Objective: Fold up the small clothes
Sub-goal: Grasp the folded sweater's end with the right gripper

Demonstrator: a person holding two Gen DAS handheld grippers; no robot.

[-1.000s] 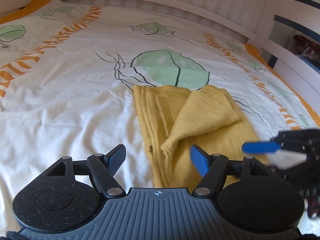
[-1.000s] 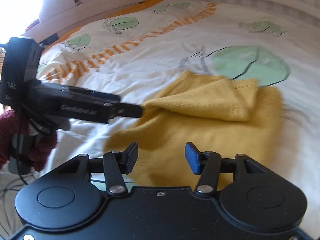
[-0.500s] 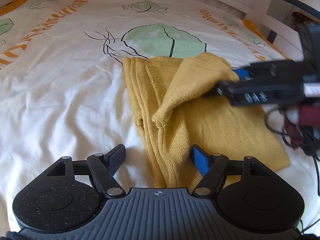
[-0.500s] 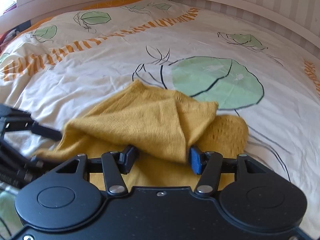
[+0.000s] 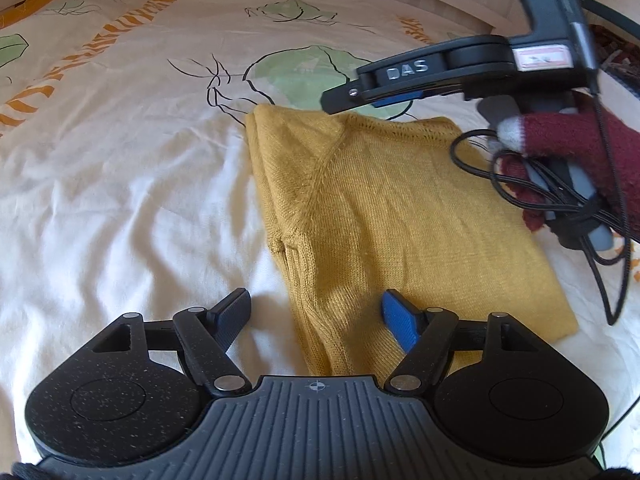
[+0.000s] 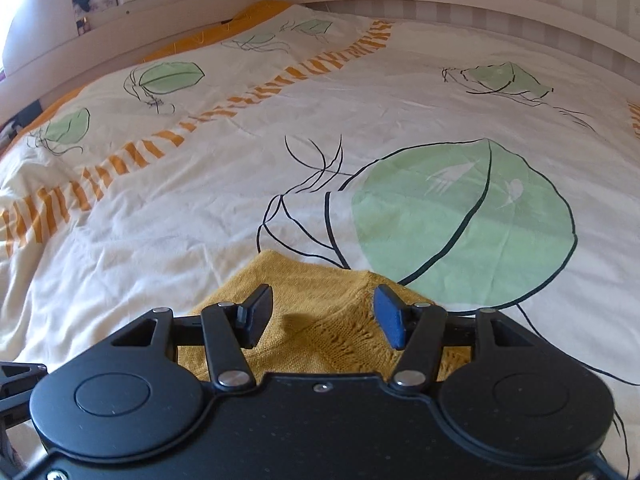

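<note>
Sleeve flap now flat | sweater (image 5: 400, 208) long axis apparently toward headboard (image 6: 440, 0)

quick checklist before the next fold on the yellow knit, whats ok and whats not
1. Mustard-yellow knitted garment lies flat in a rectangle on the printed white bedcover: ok.
2. Left tool open, nothing pinched, above the garment's near left edge: ok.
3. Right tool jaws opening, nothing held, above the garment's far edge: ok.
4. Black cable draped on the garment's right side: not ok.
5. Layers underneath aligned: cannot tell.
</note>
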